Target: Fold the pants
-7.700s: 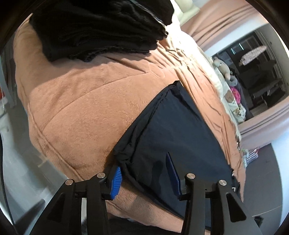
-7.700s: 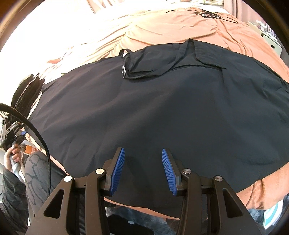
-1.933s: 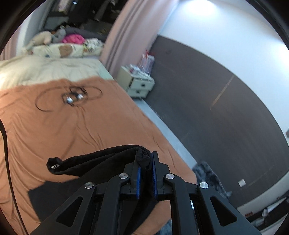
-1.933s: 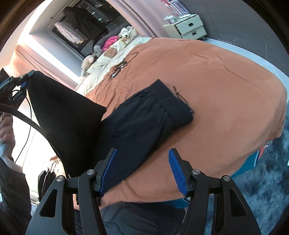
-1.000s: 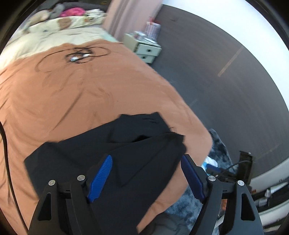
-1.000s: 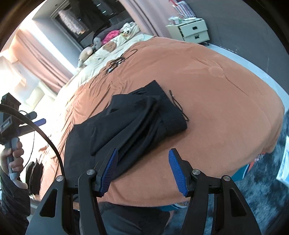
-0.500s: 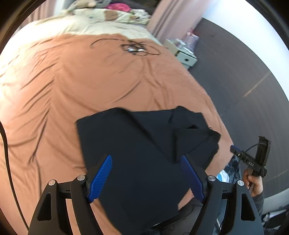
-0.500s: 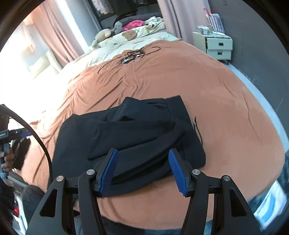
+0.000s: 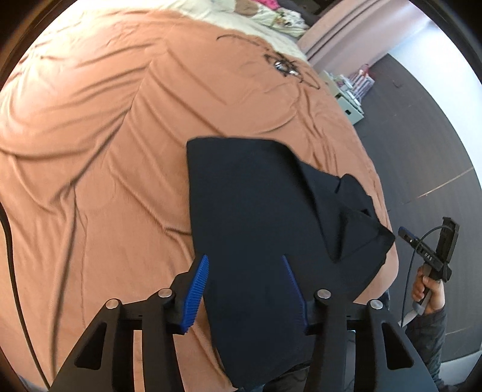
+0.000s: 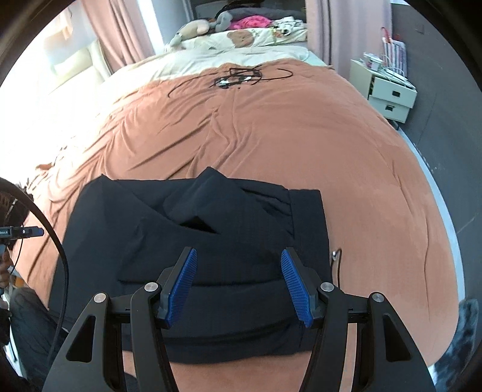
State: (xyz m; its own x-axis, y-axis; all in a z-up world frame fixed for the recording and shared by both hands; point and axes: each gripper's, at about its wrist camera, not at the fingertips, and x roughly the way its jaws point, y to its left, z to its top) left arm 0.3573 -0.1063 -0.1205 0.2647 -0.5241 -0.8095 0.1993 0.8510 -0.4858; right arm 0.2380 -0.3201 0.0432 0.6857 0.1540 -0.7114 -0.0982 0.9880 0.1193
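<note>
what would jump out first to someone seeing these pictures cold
The black pants stand out, lying loosely folded with a rumpled flap on top, near the close edge of the bed's orange blanket. Both grippers hover over them with nothing between the blue pads: the right gripper is open, and the left gripper has its jaws closing. Farther up the blanket lies a tangle of black cable, with stuffed toys at the head of the bed.

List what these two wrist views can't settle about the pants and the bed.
- Pants near edge: right wrist view, behind the right gripper frame.
- Pants' lower end: left wrist view, cut off at the bottom edge under the left gripper, whose jaws are closing.
- Tangled cable on the bedspread: too small to identify.
</note>
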